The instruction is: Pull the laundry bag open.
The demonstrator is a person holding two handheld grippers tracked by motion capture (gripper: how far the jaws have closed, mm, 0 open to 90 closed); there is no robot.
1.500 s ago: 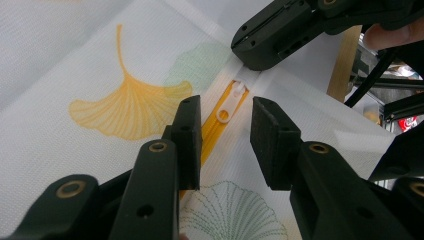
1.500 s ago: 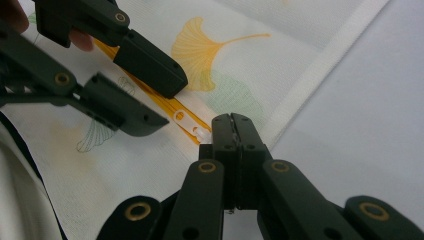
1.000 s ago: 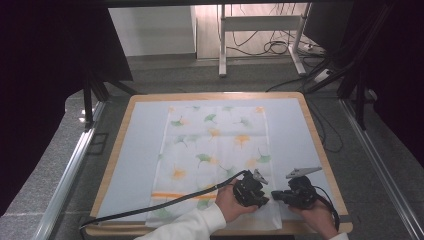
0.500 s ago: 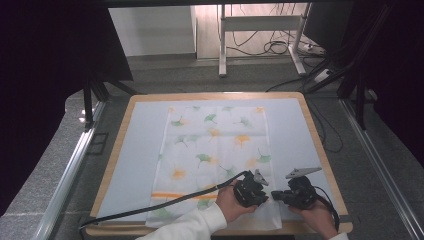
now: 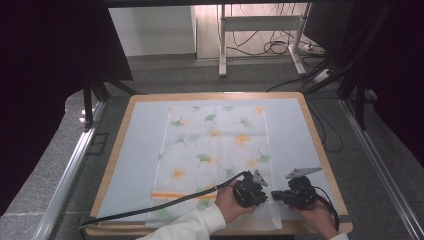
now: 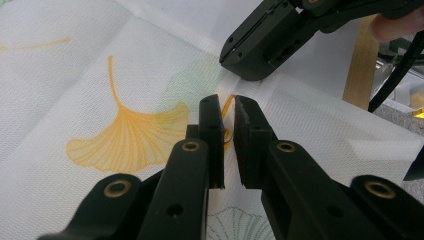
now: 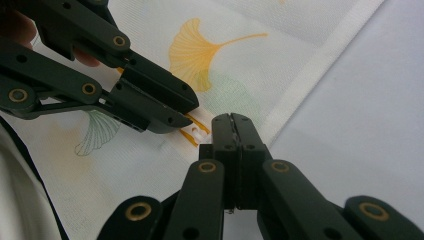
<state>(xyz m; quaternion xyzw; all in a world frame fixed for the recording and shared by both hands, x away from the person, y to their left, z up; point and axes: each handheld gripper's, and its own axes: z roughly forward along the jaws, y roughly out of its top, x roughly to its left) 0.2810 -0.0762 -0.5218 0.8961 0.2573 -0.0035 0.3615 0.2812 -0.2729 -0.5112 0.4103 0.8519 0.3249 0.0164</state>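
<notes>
One white cloth (image 5: 215, 160) printed with orange and green fan-shaped leaves lies spread flat on the worktop (image 5: 117, 150), reaching from near the far edge down to the near edge; an orange stripe (image 5: 175, 195) crosses it close to the near end; its hemmed right edge runs just beside both grippers. In the left gripper view the cloth (image 6: 100, 100) lies under the jaws, with a large orange leaf (image 6: 125, 135) just to their left; in the right gripper view the cloth (image 7: 165, 45) covers the left half of the picture and its white hem (image 7: 320, 65) runs diagonally, with bare pale worktop (image 7: 370, 130) beyond it.

Both grippers sit at the near right corner of the cloth, tips almost touching each other. The left gripper (image 5: 248, 191), seen up close (image 6: 228, 120), has just been closing; its jaws stand narrow, with a slim gap between them, and a small raised pinch of cloth with an orange line shows in that gap; whether the pads press it I cannot tell. The right gripper (image 5: 295, 194), seen up close (image 7: 231, 125), has its jaws fully together at the hem; whether cloth is caught between them cannot be told.

A hand (image 5: 227, 202) in a white sleeve (image 5: 192, 227) holds the left gripper; a black cable (image 5: 150, 207) trails from it across the cloth to the near left; wooden trim (image 5: 320, 150) frames the worktop.
</notes>
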